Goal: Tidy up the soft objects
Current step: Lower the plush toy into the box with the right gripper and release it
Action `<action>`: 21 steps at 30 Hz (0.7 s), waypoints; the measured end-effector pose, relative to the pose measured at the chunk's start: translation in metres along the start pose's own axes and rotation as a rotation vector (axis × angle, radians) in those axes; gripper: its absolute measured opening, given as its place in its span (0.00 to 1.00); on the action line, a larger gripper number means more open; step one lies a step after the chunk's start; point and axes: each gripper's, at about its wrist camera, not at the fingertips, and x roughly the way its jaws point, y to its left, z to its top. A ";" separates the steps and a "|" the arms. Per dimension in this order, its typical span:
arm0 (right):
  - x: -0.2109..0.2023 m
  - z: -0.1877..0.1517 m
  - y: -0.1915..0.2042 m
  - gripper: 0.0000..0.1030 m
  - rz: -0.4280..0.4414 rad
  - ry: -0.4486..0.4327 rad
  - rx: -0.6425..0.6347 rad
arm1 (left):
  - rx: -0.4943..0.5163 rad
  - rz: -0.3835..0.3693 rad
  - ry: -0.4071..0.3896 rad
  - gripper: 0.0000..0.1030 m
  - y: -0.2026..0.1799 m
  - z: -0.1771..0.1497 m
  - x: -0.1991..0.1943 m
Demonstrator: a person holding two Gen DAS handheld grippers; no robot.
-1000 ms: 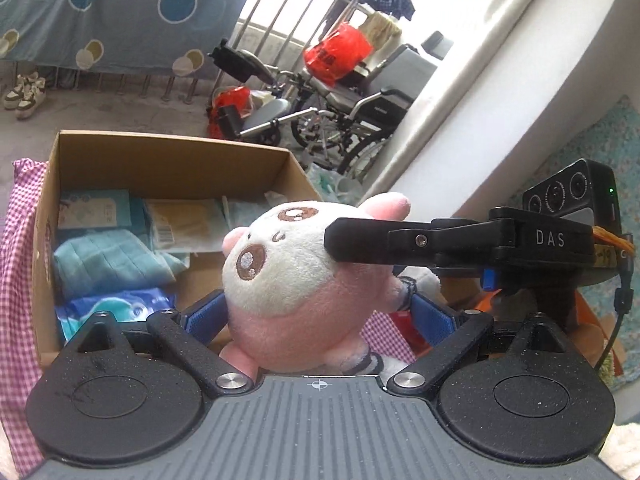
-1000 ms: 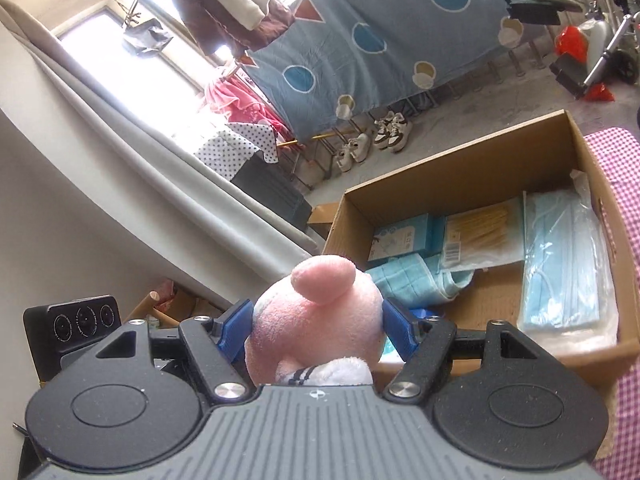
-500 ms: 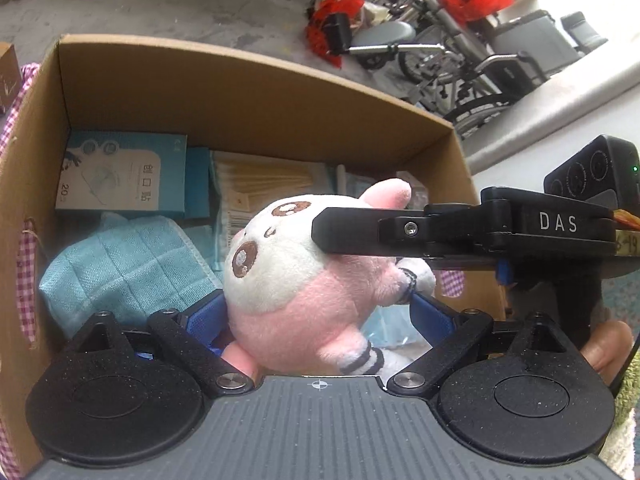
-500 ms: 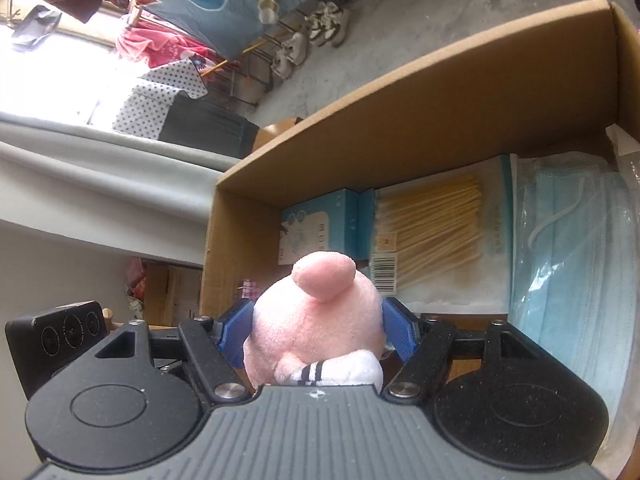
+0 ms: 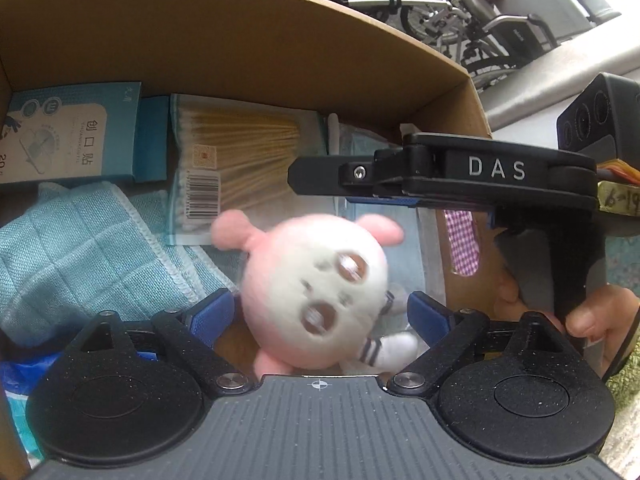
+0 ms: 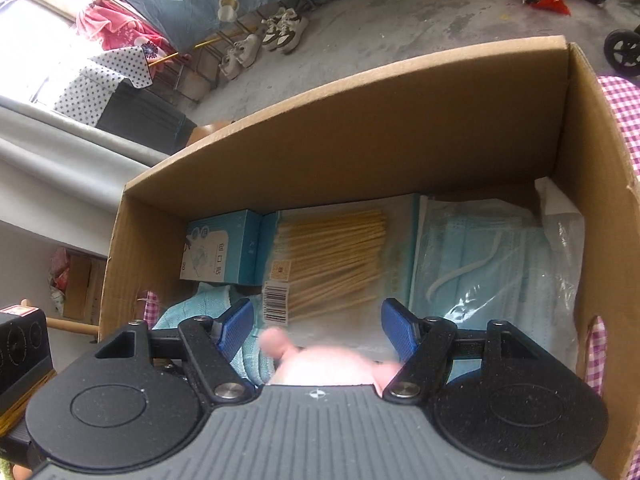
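A pink and white plush toy (image 5: 316, 280) shows blurred inside the cardboard box (image 5: 240, 40), face toward the camera. It lies between the blue pads of my left gripper (image 5: 320, 312), which stands open, with a gap at the right pad. In the left wrist view, a black finger of my right gripper (image 5: 320, 176) hangs above the toy, apart from it. In the right wrist view the right gripper (image 6: 318, 324) is open over the box (image 6: 360, 128). The toy (image 6: 320, 372) shows there as a pink blur below its pads, clear of them.
The box holds a blue folded cloth (image 5: 80, 248), a pack of cotton swabs (image 6: 332, 256), a small blue carton (image 5: 68, 132) and bagged face masks (image 6: 500, 260). A hand (image 5: 592, 320) grips the right tool. Checked cloth (image 6: 624, 104) lies beside the box; a wheelchair (image 5: 500, 12) and shoes (image 6: 280, 32) stand beyond.
Both grippers came down over the box. The toy, earlier pinched between the right gripper's pads, has slipped out, turned its face round and dropped lower in the box.
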 end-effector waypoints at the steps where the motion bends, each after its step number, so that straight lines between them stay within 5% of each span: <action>1: -0.002 -0.001 0.000 0.72 -0.007 -0.011 -0.001 | 0.002 0.003 0.001 0.91 -0.002 0.001 0.001; 8: -0.035 -0.007 0.012 0.74 -0.056 -0.111 -0.089 | 0.017 0.010 -0.060 0.92 -0.002 -0.004 -0.026; 13: -0.068 -0.022 0.039 0.89 -0.103 -0.171 -0.245 | 0.077 0.026 -0.177 0.97 -0.004 -0.028 -0.077; 21: -0.041 -0.061 0.085 0.99 -0.242 -0.021 -0.472 | 0.134 0.007 -0.407 0.99 0.002 -0.086 -0.153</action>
